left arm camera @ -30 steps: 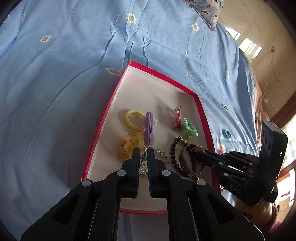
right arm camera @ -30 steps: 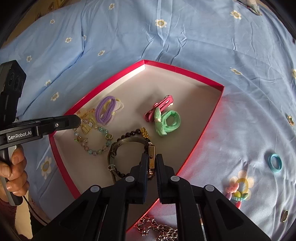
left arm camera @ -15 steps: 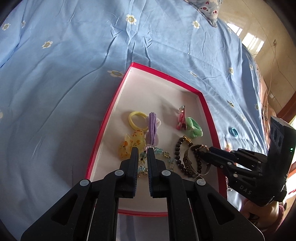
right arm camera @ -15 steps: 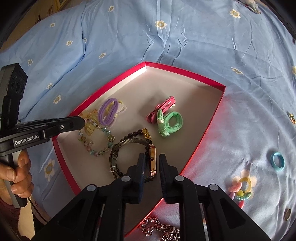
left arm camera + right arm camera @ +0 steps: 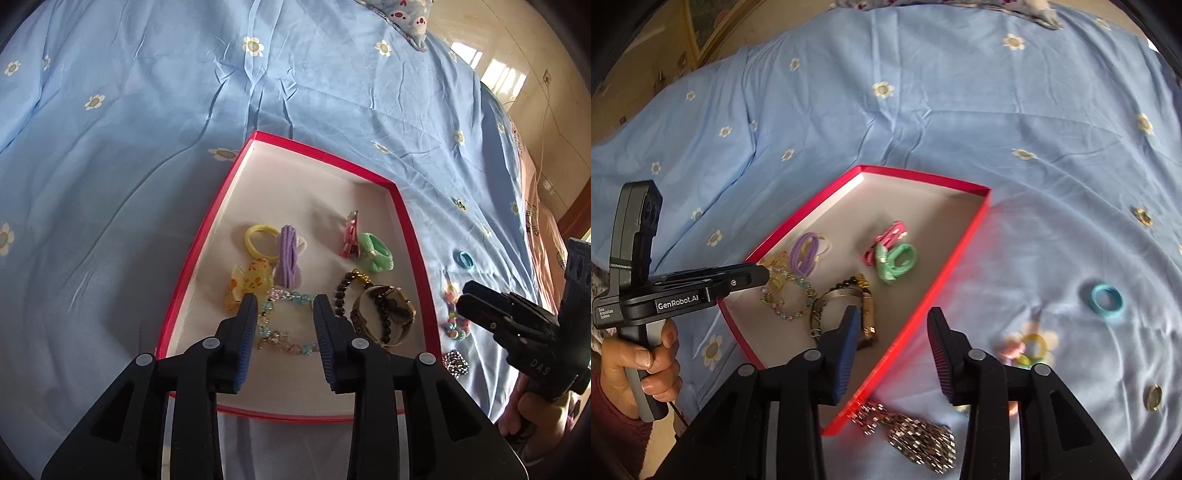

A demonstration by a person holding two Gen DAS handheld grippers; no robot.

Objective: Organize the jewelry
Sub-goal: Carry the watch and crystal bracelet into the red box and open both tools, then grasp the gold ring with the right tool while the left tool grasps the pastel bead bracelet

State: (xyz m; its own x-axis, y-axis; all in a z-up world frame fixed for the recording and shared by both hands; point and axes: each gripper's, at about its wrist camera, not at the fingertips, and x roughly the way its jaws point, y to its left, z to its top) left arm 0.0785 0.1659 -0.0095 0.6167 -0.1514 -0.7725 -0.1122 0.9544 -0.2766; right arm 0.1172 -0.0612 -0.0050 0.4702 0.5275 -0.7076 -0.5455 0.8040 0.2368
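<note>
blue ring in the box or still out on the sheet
Out. The blue ring lies on the blue sheet, well clear of the red box rim.

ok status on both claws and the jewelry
Left claw just opened above the bead bracelet, holding nothing. Right claw just opened, empty. Watch in box. Nothing in the way.

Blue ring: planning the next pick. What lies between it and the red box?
Only bare bedsheet separates the blue ring from the red box, seen in the right wrist view.
</note>
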